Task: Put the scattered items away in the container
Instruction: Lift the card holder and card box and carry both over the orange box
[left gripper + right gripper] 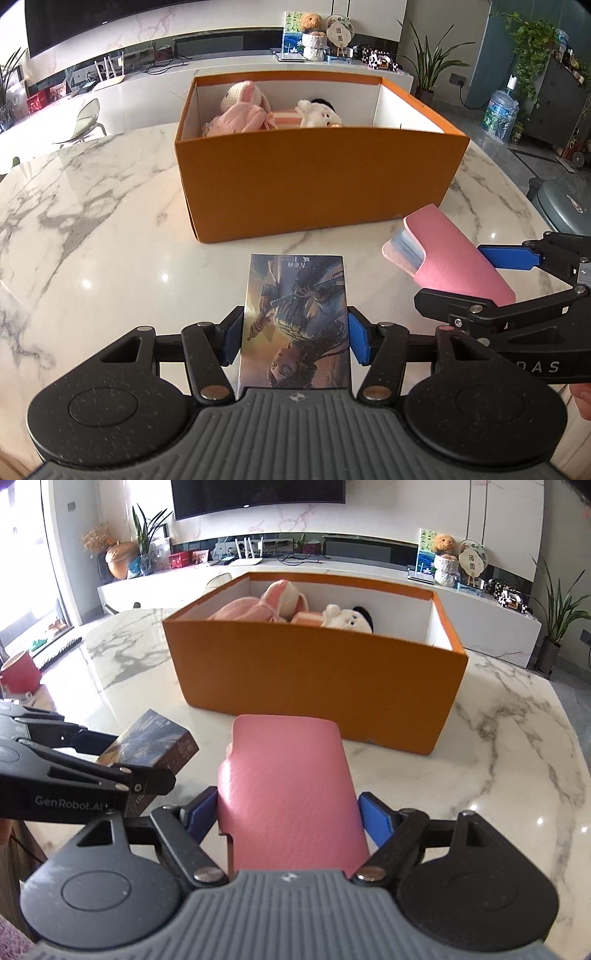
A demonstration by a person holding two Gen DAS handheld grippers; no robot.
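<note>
An open orange box (314,177) stands on the marble table (92,221), with a pink plush rabbit (240,110) and a white plush toy (319,112) inside. My left gripper (293,341) is shut on an illustrated book (295,317), held above the table in front of the box. My right gripper (290,819) is shut on a pink notebook (291,786), also in front of the box (314,686). The right gripper (491,277) with the pink notebook (454,254) shows at the right of the left wrist view. The left gripper (110,757) and book (151,742) show at the left of the right wrist view.
A long white TV cabinet (229,70) with ornaments runs behind the table. A red cup (20,675) stands at the table's far left edge. A water bottle (500,110) and plants stand on the floor to the right. A chair (88,118) sits behind the table.
</note>
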